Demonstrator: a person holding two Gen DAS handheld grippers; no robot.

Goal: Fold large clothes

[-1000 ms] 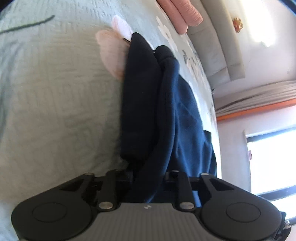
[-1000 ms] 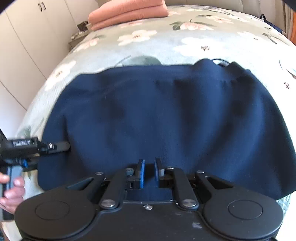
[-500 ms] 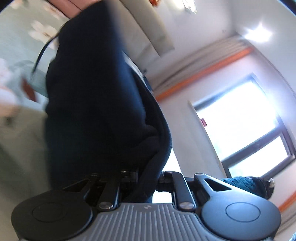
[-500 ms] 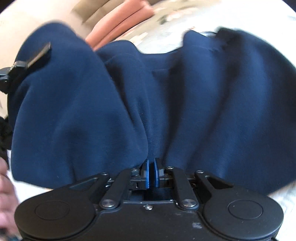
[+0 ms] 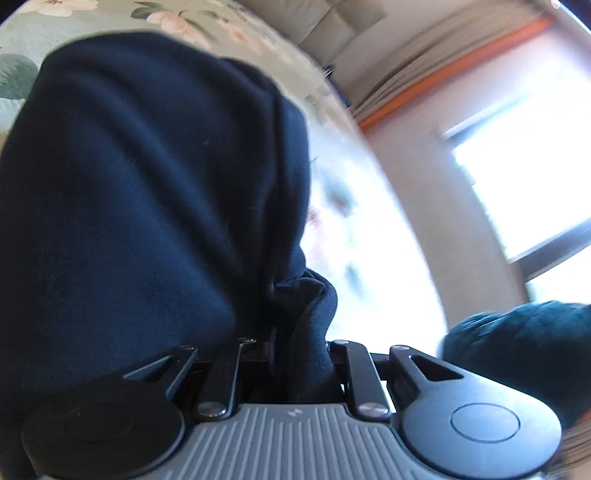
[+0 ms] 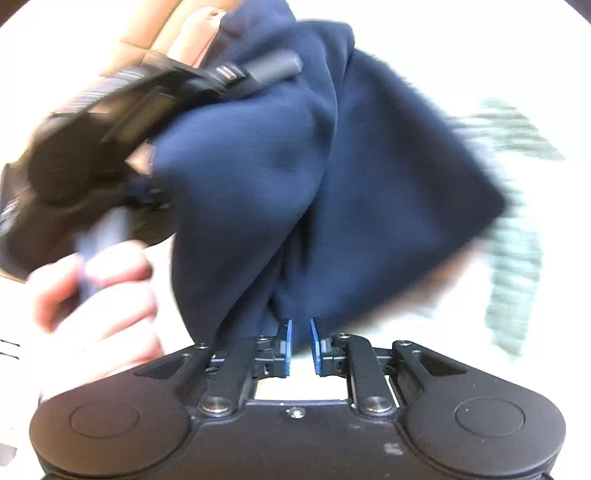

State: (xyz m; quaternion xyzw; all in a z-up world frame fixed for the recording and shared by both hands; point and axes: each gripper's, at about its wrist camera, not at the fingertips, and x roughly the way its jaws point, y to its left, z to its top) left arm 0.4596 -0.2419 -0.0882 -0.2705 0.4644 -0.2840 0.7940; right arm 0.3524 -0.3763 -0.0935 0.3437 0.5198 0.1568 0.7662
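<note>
A large navy blue garment (image 5: 140, 206) fills the left of the left wrist view and hangs bunched above the bed. My left gripper (image 5: 295, 343) is shut on a fold of it; the cloth hides the fingertips. In the right wrist view the same garment (image 6: 332, 177) hangs in thick folds. My right gripper (image 6: 300, 341) is shut on its lower edge between the blue pads (image 6: 285, 343). The left gripper (image 6: 155, 107) shows blurred at the upper left, gripping the garment's other corner, with the person's hand (image 6: 96, 295) below it.
A pale green bedspread with pink flowers (image 5: 177, 22) lies under the garment. A dark teal cushion or cloth (image 5: 524, 350) sits at the right. Curtains with an orange band (image 5: 443, 66) and a bright window (image 5: 535, 166) lie beyond. The bedspread (image 6: 513, 258) shows blurred at the right.
Both grippers have lifted the garment off the bed and swung it up. It lay flat a second ago; it now hangs bunched between them, and the two grippers are closer together.
</note>
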